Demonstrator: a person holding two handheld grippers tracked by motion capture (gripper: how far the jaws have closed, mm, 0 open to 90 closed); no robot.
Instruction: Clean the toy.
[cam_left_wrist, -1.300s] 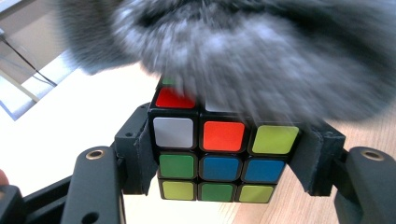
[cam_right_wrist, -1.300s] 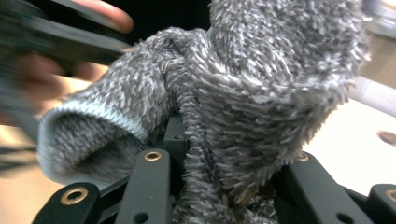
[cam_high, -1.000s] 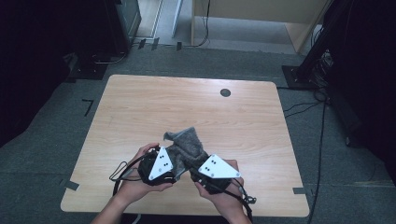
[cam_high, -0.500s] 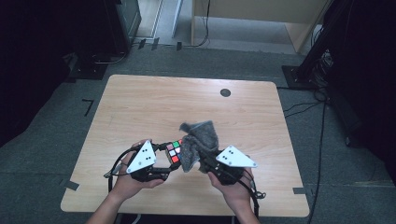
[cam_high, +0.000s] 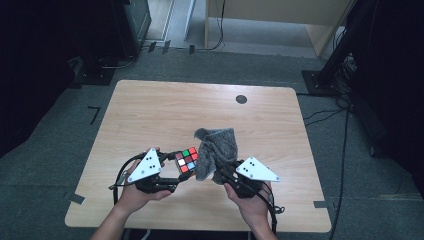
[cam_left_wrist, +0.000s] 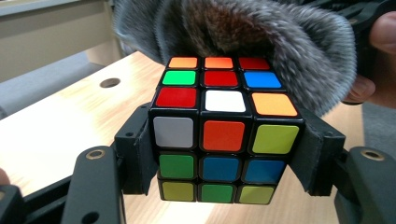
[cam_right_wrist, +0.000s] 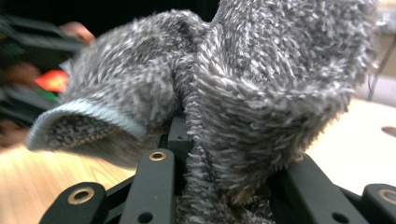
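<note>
Both claws were loaded above the counter (cam_high: 150, 115): my left claw (cam_left_wrist: 224, 154) clamped the cube (cam_left_wrist: 223, 135), my right claw (cam_right_wrist: 224, 196) pinched the cloth (cam_right_wrist: 261, 93). Hard wiping might, I judged, twist the cube loose.

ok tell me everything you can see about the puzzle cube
The puzzle cube is a three-by-three twist cube with a black plastic body and glossy coloured stickers, scrambled: red, orange, green, blue, white and yellow-green are mixed on the faces in view. It sits level, clamped at its two sides between the jaws of the left gripper, above the wooden table. The grey fluffy cloth, held by the right gripper, hangs right behind it.
</note>
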